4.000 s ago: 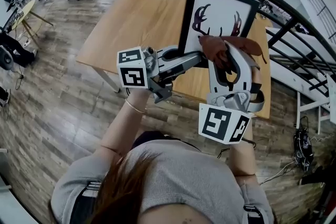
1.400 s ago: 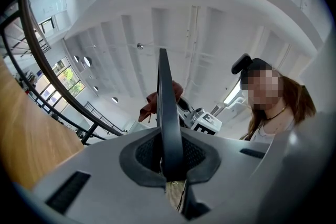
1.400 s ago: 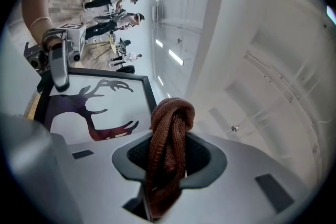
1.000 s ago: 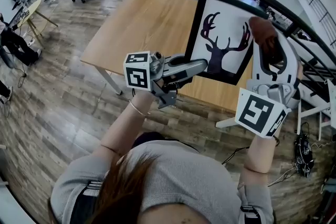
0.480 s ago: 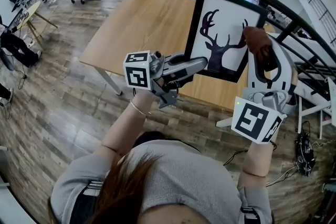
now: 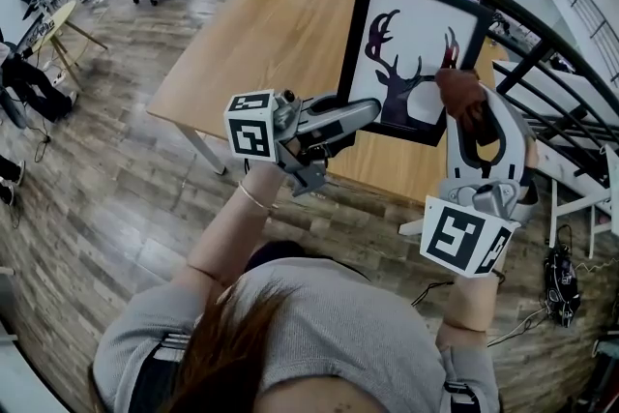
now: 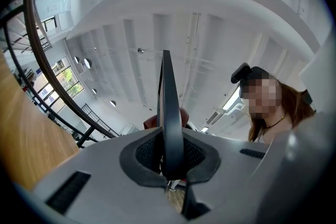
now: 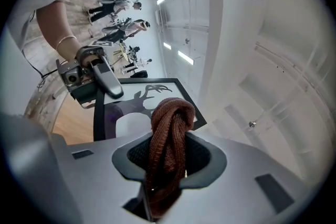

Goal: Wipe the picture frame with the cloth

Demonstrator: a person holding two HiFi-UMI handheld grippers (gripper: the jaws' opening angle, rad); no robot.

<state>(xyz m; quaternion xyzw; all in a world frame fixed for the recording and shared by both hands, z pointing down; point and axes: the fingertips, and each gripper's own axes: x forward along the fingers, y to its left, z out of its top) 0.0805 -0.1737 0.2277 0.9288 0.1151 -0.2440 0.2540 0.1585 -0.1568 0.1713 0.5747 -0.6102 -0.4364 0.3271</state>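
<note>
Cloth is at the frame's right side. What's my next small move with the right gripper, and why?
Probably sweep the cloth leftward across the deer print. The right gripper holds it at the picture frame's right side, while the left gripper clamps the opposite edge, steadying it.

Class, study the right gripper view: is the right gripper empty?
No: the right gripper is shut on the brown cloth, which sits bunched between its jaws.

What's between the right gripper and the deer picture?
A brown cloth, pinched in the right gripper's jaws, sits between them, at the picture frame's right side. The head view shows it.
</note>
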